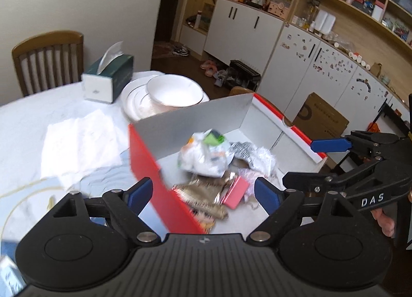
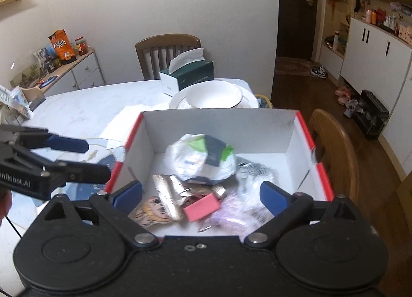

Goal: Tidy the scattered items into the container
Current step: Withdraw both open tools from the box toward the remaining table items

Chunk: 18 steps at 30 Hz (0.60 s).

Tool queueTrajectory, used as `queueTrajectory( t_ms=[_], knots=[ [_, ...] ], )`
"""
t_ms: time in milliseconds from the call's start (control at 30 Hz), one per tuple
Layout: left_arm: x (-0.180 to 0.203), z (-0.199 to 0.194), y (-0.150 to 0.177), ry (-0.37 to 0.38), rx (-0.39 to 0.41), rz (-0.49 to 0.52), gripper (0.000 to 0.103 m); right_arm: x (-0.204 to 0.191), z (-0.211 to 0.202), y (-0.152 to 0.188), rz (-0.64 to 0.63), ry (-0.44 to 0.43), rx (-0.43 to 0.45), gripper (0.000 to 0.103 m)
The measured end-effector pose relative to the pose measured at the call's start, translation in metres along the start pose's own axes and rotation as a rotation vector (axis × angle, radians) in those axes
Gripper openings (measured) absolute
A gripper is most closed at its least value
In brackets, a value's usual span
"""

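Observation:
A red-edged white cardboard box (image 2: 267, 127) stands on the marble table and holds several items: a crumpled white plastic bag (image 2: 203, 158), a pink block (image 2: 202, 206), a shiny gold wrapper (image 2: 167, 191), a cartoon card (image 2: 152, 209) and a clear wrapper (image 2: 253, 188). My right gripper (image 2: 202, 194) is open and empty above the box's near edge. My left gripper (image 1: 203, 194) is open and empty, straddling the box's red left wall (image 1: 154, 178). The bag (image 1: 203, 155) and pink block (image 1: 235, 192) show in the left wrist view too. Each gripper appears in the other's view.
A green tissue box (image 2: 189, 74), stacked white plates and a bowl (image 2: 213, 96) and white paper napkins (image 1: 82, 142) lie on the table (image 2: 85, 106) behind the box. Wooden chairs (image 2: 334, 152) stand at the far side and right. Cabinets line the right wall.

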<state>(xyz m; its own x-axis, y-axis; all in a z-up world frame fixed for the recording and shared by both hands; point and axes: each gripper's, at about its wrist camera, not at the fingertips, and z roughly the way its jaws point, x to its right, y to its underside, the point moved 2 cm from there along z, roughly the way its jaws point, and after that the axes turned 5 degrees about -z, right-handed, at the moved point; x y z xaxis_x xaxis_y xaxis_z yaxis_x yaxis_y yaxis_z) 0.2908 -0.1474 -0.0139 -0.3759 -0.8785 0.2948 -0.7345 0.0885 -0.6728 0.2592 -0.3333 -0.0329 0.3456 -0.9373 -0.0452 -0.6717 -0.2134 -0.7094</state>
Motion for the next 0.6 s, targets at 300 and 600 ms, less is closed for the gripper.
queueTrajectory(
  t_ms=[300, 600],
  knots=[
    [-0.05, -0.043, 0.029, -0.049, 0.024, -0.059, 0.102, -0.061, -0.009, 0.013, 0.024, -0.032, 0.043, 0.101],
    [-0.116, -0.075, 0.054, -0.177, 0.033, -0.115, 0.102, -0.132, 0.002, 0.03, 0.02, -0.071, 0.004, 0.102]
  ],
)
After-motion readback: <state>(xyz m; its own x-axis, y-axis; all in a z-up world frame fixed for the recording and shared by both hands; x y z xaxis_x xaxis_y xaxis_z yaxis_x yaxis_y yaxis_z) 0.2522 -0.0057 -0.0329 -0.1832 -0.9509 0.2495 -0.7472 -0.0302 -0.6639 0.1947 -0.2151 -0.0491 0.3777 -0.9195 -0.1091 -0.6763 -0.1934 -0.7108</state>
